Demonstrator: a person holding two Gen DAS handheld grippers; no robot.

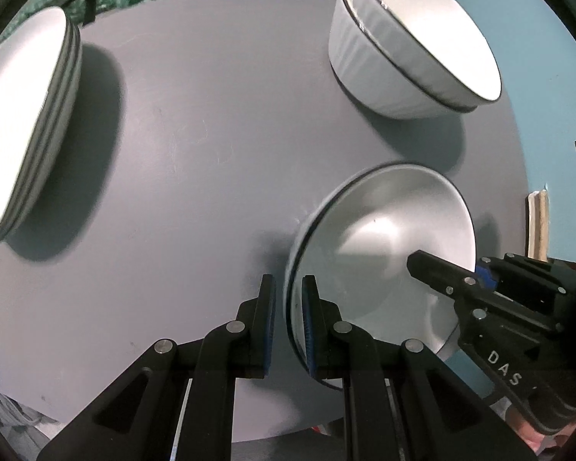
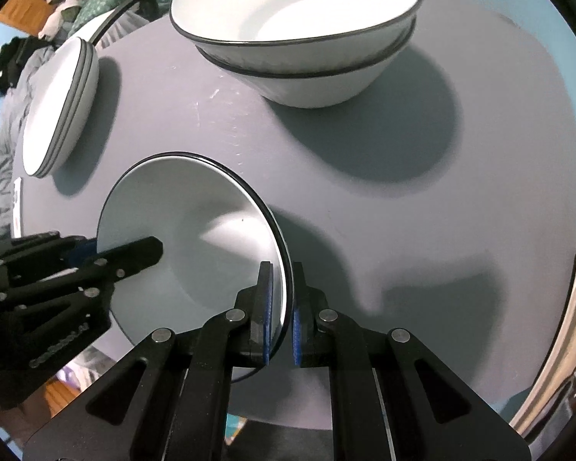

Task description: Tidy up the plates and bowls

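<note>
I hold one bowl [image 1: 384,253] by its rim with both tools: the left tool [image 1: 290,330] is clamped on one side of the rim, the right tool [image 2: 280,307] on the opposite side, each with one finger inside and one outside. The bowl hangs over the near edge of the round grey bench [image 1: 196,153].

The grip is the weak point, I judge. Each tool pinches only a thin, smooth, glazed lip, so if my two hands drift apart or roll unevenly, the rim could slide out of one clamp and the bowl would swing and drop onto the bench or past its edge. Setting it into the bowl stack [image 2: 299,38] at the far edge crooked could also chip a rim or tip the stack.

The bowl is white with a thin dark line around the rim, deep, empty and clean inside, with a soft glare on the bottom. A plate stack [image 1: 27,126] of the same pattern sits well apart, by the bench's left edge.
</note>
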